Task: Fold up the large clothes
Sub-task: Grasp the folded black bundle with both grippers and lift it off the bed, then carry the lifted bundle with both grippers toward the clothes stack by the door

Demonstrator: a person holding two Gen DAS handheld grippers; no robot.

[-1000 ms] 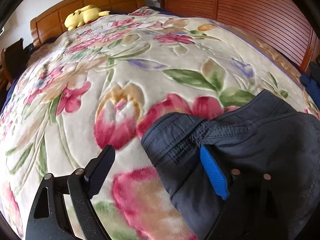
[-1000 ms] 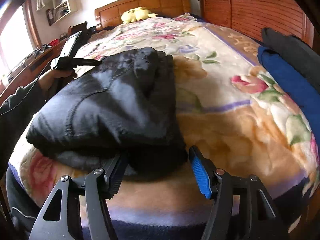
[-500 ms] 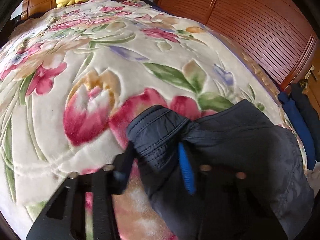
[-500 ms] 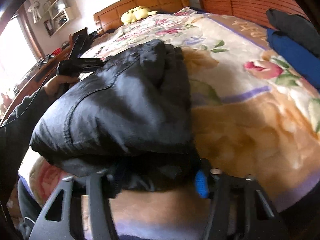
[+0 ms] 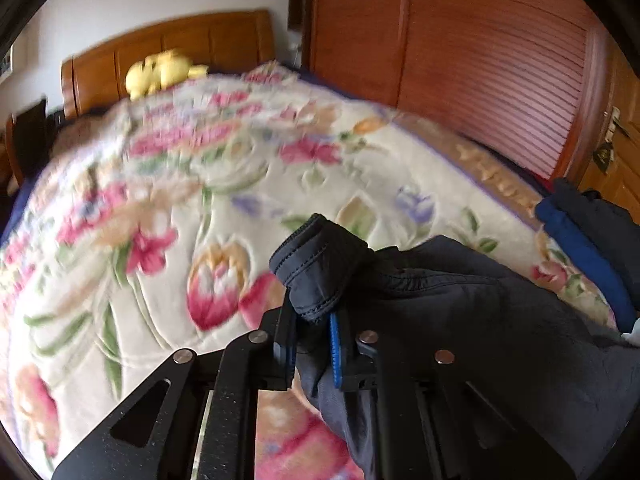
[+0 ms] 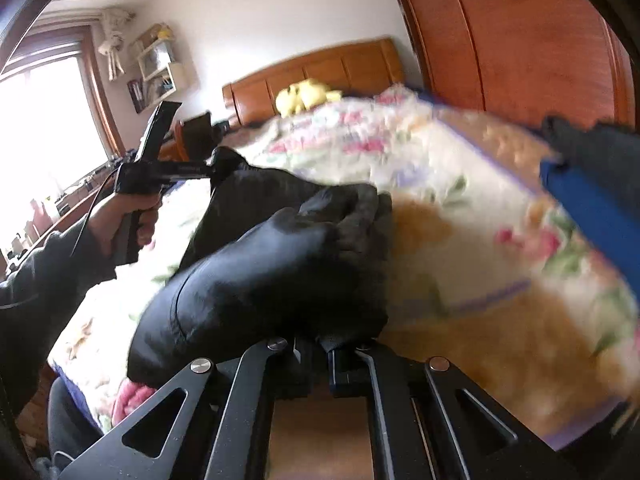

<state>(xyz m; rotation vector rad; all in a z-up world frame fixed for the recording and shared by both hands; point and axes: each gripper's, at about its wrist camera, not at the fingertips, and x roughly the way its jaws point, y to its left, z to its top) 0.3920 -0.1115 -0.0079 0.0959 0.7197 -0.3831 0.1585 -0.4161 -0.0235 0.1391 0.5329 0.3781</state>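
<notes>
I have both claws clenched on the dark jacket, 1 at each end. In the left wrist view, my left claw sits at the lower middle of the frame, its 2 fingers pinching a stitched corner of the jacket that pokes up just above them; the rest of the cloth runs off to the lower right. In the right wrist view, my right claw grips the near edge of the jacket at the bottom centre, and the bulk bunches up and away toward the middle left, where the left claw holds the far corner.

So the jacket's long line runs from my right claw, lower centre, to my left claw, upper left of that frame, and it hangs lifted above the flowered bed rather than lying flat. A folded pile sits at the right edge, well apart.

I judge the next move depends on keeping that line taut, both claws travelling together.
</notes>
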